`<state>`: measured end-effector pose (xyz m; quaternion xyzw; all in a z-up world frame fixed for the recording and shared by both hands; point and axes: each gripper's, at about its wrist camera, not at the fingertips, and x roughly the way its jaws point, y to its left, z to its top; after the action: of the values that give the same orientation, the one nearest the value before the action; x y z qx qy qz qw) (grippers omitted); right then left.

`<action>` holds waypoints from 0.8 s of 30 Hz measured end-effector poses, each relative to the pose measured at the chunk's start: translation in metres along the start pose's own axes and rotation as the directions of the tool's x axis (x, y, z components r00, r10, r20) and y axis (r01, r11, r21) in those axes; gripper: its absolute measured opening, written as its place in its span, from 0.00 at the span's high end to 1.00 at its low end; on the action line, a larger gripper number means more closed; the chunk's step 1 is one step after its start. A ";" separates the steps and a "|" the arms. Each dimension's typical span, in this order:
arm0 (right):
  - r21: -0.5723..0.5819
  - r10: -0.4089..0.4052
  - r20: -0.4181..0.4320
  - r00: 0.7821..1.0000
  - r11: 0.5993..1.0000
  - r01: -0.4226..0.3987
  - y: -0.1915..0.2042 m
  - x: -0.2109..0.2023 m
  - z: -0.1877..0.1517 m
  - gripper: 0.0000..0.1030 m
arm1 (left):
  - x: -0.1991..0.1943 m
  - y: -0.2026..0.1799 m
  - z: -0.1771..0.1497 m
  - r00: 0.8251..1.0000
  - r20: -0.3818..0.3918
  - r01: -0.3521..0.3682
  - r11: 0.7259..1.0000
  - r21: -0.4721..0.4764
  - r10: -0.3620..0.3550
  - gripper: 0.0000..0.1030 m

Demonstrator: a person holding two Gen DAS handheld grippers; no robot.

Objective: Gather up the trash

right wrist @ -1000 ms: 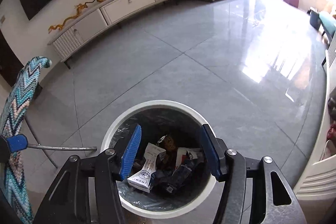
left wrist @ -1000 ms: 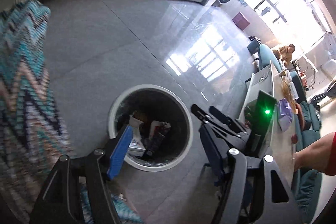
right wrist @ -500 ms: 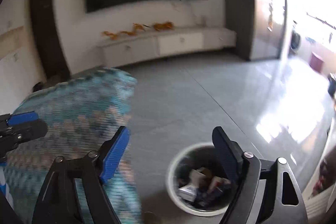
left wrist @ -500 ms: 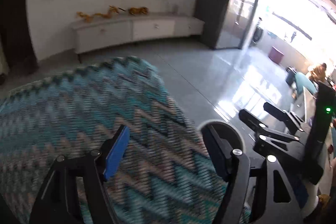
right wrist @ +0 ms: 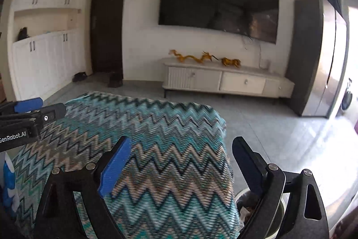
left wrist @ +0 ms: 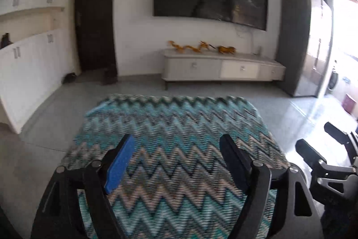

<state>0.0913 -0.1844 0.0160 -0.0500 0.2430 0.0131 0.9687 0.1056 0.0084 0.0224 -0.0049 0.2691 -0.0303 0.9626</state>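
Only one piece of writing can be read from here: "GenRobot.AI" in white letters on the black body of the left gripper (right wrist: 29, 114), which juts in at the left edge of the right wrist view. The first letter sits right at the picture's border. No other surface in either view carries any lettering, number or sign clear enough to make out.

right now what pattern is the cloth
Teal, white and tan zigzag on the cloth; clearest in the left wrist view.
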 end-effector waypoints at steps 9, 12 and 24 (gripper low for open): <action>-0.066 -0.019 0.059 0.998 0.998 0.023 0.030 -0.024 0.008 0.00 | -0.022 0.015 -0.012 0.994 0.043 -0.094 0.995 -0.044 0.096 0.17; -0.065 -0.022 0.066 0.998 0.998 0.026 0.033 -0.029 0.010 0.00 | -0.025 0.017 -0.013 0.991 0.052 -0.120 0.991 -0.055 0.123 0.13; -0.052 -0.085 0.140 0.986 0.994 0.093 0.036 -0.043 0.008 0.00 | -0.040 0.025 -0.017 0.971 0.107 -0.207 0.976 -0.068 0.214 0.10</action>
<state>0.0553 -0.1481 0.0395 -0.0881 0.1725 -0.0198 0.9809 0.0635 0.0363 0.0280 -0.0052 0.2137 0.0798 0.9736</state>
